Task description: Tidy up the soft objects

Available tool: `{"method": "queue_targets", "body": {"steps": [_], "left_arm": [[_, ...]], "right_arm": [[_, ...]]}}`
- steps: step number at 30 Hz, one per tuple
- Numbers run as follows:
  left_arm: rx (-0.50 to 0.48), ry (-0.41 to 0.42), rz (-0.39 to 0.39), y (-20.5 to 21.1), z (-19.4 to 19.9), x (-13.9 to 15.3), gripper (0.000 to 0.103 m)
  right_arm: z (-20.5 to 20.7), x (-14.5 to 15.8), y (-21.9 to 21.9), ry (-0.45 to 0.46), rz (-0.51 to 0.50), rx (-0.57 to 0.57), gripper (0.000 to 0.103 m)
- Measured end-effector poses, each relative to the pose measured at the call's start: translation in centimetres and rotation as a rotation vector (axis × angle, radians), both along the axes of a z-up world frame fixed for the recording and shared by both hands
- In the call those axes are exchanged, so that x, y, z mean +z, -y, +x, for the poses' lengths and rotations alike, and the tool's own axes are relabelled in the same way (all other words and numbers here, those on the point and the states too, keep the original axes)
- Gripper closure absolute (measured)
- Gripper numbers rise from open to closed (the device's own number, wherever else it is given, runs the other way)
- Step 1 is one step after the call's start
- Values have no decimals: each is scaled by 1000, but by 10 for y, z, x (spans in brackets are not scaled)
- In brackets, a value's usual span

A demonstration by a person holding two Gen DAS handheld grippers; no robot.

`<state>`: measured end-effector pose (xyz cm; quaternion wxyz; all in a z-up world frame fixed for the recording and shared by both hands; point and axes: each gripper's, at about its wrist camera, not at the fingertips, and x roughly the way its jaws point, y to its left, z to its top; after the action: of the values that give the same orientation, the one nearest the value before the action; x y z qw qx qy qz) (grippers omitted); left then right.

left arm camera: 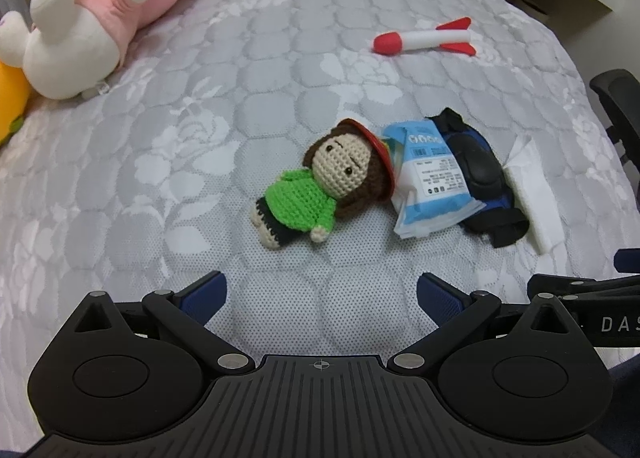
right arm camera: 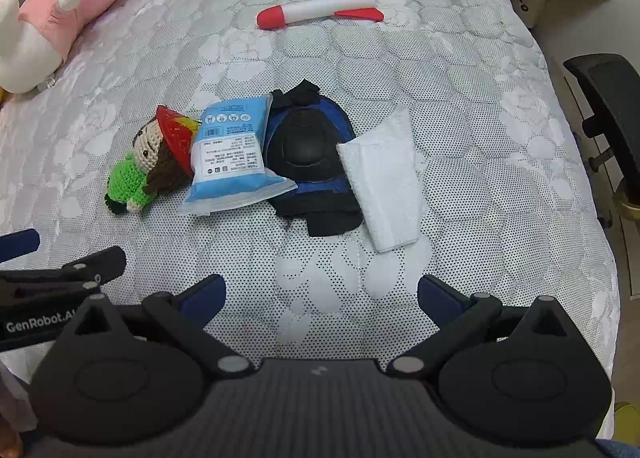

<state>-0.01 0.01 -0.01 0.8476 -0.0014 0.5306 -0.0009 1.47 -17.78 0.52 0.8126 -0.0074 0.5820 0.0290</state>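
**Four soft things in a row, partly covering one another**

Four items lie touching mid-mattress (left arm camera: 200, 130): a crochet doll (left arm camera: 320, 182), a blue wipes pack (left arm camera: 430, 182) overlapping the doll's red hat, a black-and-blue knee pad (right arm camera: 308, 150) half hidden under the pack, and a folded white cloth (right arm camera: 382, 182). The pack's print is too small to read. A foam rocket (right arm camera: 320, 8) lies well apart. The pink plush (left arm camera: 108, 6) is cut off at the frame edge. Left gripper (left arm camera: 320, 298) and right gripper (right arm camera: 320, 298) hover with jaws wide apart, holding nothing.
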Motion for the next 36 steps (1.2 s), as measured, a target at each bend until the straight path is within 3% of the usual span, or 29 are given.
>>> {"method": "queue_targets", "body": {"steps": [36], "left_arm": [[-3, -46, -27, -3, 3, -10, 0]], "right_arm": [[2, -8, 6, -10, 5, -13, 0]]}}
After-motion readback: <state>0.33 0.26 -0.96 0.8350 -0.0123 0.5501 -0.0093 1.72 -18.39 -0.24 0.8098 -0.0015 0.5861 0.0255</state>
